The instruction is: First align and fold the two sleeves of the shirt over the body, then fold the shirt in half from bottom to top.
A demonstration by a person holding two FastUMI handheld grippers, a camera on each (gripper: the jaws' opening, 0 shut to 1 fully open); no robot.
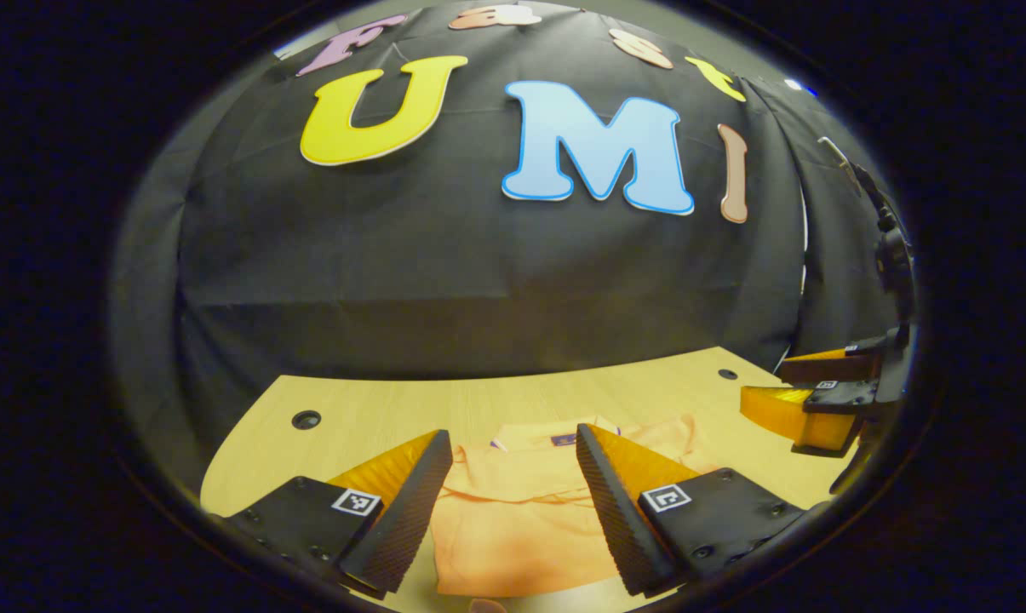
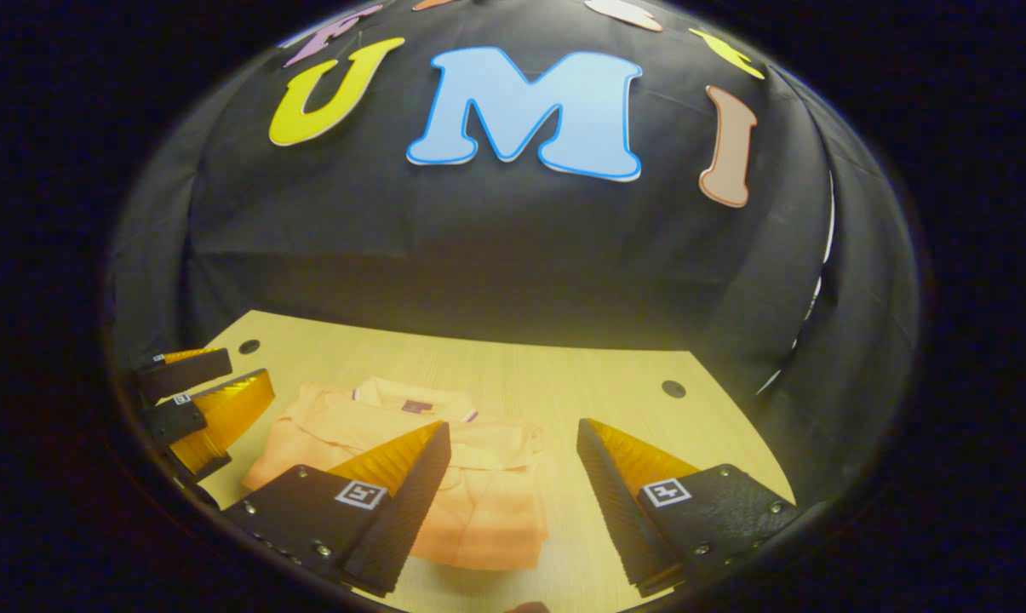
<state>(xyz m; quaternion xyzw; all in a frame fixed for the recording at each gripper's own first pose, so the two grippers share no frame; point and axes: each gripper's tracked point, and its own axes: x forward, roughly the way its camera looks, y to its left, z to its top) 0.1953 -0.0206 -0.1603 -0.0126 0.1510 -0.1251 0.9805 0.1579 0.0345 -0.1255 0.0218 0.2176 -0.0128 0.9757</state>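
Apparently the folding is close to done: the orange shirt (image 1: 513, 519) lies on the pale wooden table (image 1: 376, 413) as a compact bundle, collar toward the booth's far wall, with no sleeve spread out to the side, and in the right gripper view the shirt (image 2: 478, 502) shows a thick doubled edge at its near end. Whether the bottom-to-top fold is fully finished I cannot tell from here. If it still needs squaring, the sound way is to take the near hem at its two corners, one per tool, lift together so the cloth does not skew, carry it level toward the collar and lay it down edge on edge before letting go, since a one-sided pull would drag the stack askew. The left hand-held gripper (image 1: 513, 485) hovers above the shirt with its fingers spread wide, nothing between them and no contact with the fabric that I can see. The right hand-held gripper (image 2: 513, 481) is likewise wide open and empty, poised over the shirt's right edge and the bare table beside it; it also appears at the far right of the left gripper view, held above the table.
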